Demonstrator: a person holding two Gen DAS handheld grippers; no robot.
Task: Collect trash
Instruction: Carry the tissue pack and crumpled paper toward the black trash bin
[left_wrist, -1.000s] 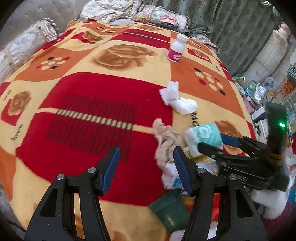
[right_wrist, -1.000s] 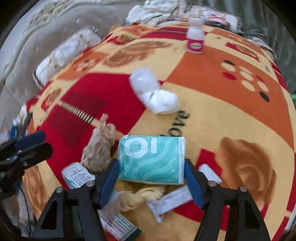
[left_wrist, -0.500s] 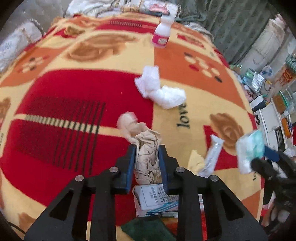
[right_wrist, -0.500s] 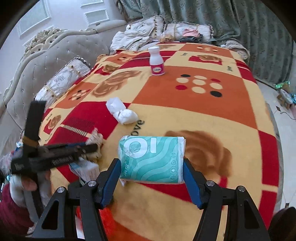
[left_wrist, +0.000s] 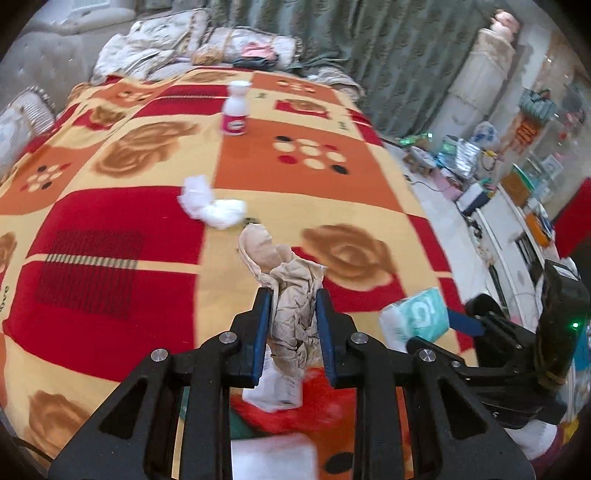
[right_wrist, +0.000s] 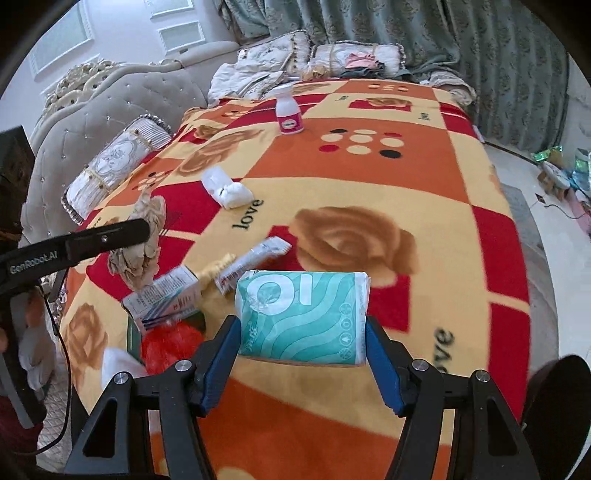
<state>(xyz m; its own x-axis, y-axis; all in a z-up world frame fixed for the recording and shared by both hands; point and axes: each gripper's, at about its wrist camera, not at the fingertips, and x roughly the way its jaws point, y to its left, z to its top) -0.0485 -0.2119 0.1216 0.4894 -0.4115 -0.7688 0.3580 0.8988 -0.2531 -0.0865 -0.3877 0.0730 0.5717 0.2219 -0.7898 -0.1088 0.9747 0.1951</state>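
Left gripper (left_wrist: 293, 325) is clamped on crumpled brown paper (left_wrist: 291, 295) at lower centre; right gripper (right_wrist: 303, 354) pinches a teal tissue pack (right_wrist: 303, 314). White tissue wad (right_wrist: 227, 192) lies mid-left on the blanket (right_wrist: 369, 177)

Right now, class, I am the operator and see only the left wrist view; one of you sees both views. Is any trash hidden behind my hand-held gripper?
Observer: Yes. The right wrist view shows a long white sachet wrapper lying flat on the blanket, near a small printed carton.
Operator: Is the tissue pack held squarely? I see only one end of it.
Observer: The right hand-held gripper clamps it by its two short ends, with the printed face toward the camera.
Operator: Is there anything else near the carton?
Observer: A twisted pale yellow scrap lies between the carton and the sachet wrapper.
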